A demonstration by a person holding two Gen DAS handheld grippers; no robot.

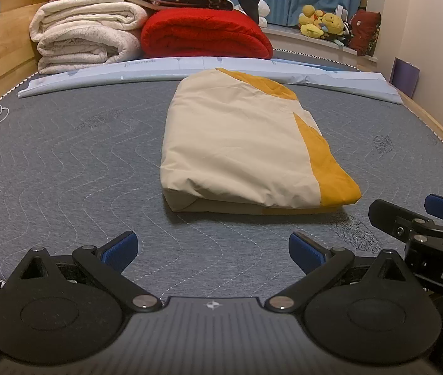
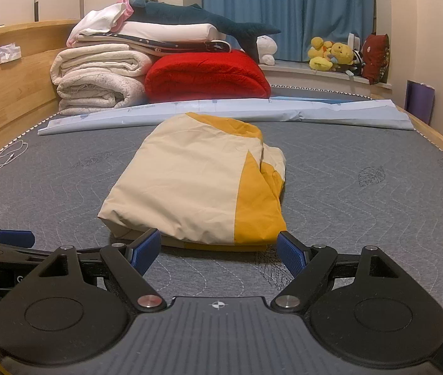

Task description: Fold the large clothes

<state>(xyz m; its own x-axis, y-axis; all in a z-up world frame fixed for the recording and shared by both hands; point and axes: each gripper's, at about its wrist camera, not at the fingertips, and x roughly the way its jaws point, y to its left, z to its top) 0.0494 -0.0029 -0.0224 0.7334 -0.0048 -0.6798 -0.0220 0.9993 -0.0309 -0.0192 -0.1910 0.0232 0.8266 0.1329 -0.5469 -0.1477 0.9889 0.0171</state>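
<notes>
1. I saw the cloth (image 1: 240, 143) lying folded in a cream and yellow bundle on the middle of the mattress (image 1: 65, 162)
2. My left gripper (image 1: 212, 248) had its fingers spread wide with nothing between them, short of the bundle's near edge
3. My right gripper (image 2: 218, 251) was likewise released, its fingertips (image 2: 146, 247) just beside the near fold
4. Folded blankets (image 2: 102, 78) sat stacked by the headboard (image 2: 8, 93)

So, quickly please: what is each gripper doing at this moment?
Left gripper: open, holding nothing, short of the folded cloth.
Right gripper: open, holding nothing, its tips at the cloth's near edge.
</notes>
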